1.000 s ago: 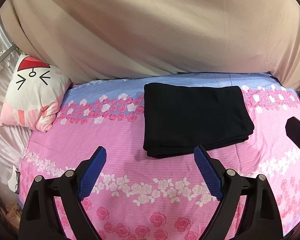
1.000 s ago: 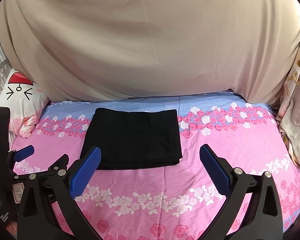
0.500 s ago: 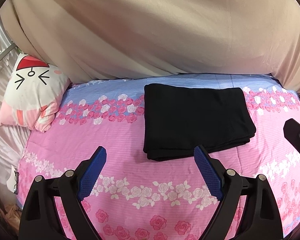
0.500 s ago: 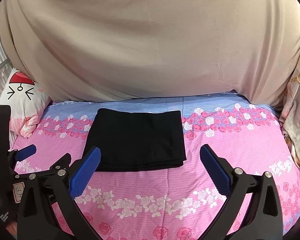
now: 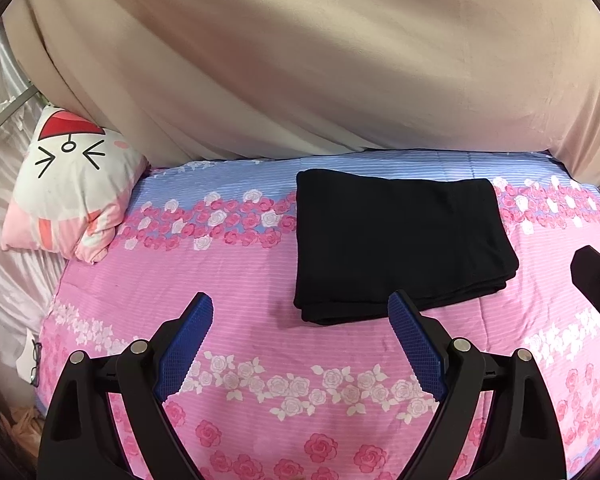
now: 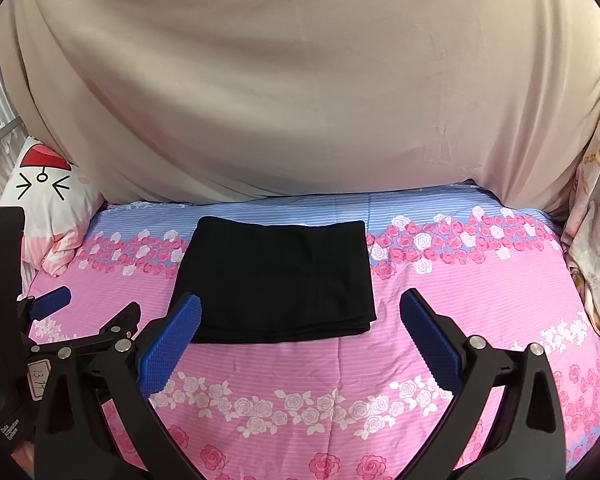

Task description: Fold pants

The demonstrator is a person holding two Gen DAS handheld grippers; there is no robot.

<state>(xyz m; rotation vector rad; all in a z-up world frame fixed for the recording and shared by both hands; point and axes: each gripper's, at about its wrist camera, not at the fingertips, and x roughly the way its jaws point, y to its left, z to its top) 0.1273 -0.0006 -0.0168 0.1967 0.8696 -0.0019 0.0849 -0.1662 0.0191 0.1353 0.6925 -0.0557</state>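
Observation:
The black pants (image 5: 396, 240) lie folded into a flat rectangle on the pink floral bed sheet (image 5: 228, 280); they also show in the right wrist view (image 6: 276, 276). My left gripper (image 5: 300, 312) is open and empty, held above the sheet just in front of the pants' near edge. My right gripper (image 6: 300, 316) is open and empty, also in front of the pants' near edge. The left gripper also shows at the left of the right wrist view (image 6: 96, 304).
A cat-face pillow (image 5: 68, 184) lies at the bed's far left. A beige curtain (image 5: 300, 60) hangs behind the bed. A floral cloth (image 6: 592, 240) hangs at the right edge. The sheet's near part (image 6: 300, 400) carries only its rose print.
Both grippers have drawn back and up a little from the pants. The pants lie still. Both stay open.

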